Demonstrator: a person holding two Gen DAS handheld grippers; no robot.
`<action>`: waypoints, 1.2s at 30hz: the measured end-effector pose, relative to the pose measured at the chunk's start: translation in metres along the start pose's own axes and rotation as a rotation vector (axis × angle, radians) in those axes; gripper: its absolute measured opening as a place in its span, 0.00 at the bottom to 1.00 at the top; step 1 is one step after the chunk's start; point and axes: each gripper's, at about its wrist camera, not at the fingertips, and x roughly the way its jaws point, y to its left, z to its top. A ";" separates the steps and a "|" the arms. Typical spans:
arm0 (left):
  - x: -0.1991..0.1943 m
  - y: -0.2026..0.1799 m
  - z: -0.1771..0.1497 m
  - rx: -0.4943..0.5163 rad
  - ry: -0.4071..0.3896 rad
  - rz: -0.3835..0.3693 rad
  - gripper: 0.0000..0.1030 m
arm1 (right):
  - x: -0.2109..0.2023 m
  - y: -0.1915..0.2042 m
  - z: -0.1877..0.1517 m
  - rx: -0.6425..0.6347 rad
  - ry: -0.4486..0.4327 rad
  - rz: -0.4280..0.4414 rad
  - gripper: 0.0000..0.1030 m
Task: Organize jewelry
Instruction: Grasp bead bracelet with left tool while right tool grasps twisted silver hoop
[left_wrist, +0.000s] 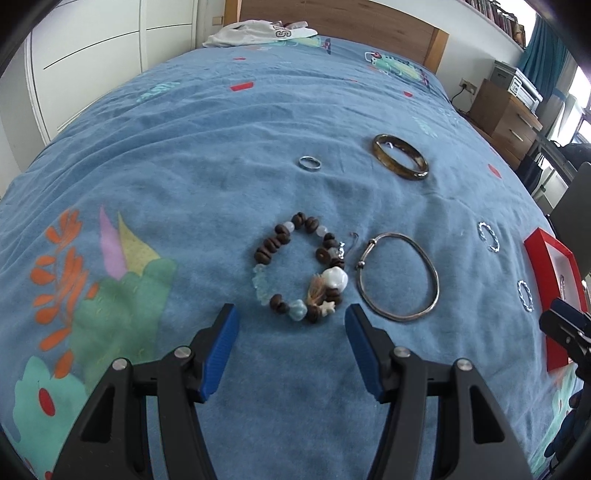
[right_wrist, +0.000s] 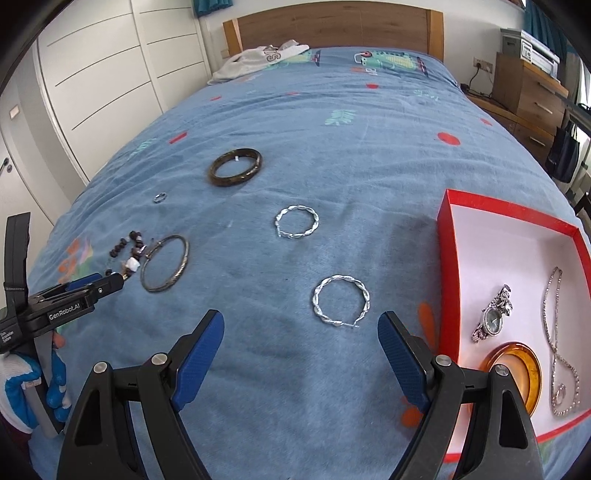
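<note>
Just ahead of the open left hand-held gripper (left_wrist: 291, 325) lies the beaded bracelet (left_wrist: 301, 267).

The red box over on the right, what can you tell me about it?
The red box is a shallow open tray, seemingly cardboard, with red walls and a white floor. It lies flat on the blue bedspread, lidless, beside the right gripper. Inside lie a silver watch, a sparkly chain necklace and an amber bangle, partly hidden by the gripper's arm. Nothing grips the box.
</note>
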 end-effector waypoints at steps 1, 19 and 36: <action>0.001 0.000 0.000 0.003 0.000 0.002 0.56 | 0.002 -0.002 0.000 0.004 0.003 -0.001 0.82; 0.021 0.006 0.007 -0.015 -0.023 0.004 0.56 | 0.032 -0.012 0.012 0.007 0.070 -0.006 0.80; 0.031 0.013 0.020 -0.047 -0.064 0.002 0.56 | 0.044 -0.013 0.019 -0.039 0.100 -0.008 0.74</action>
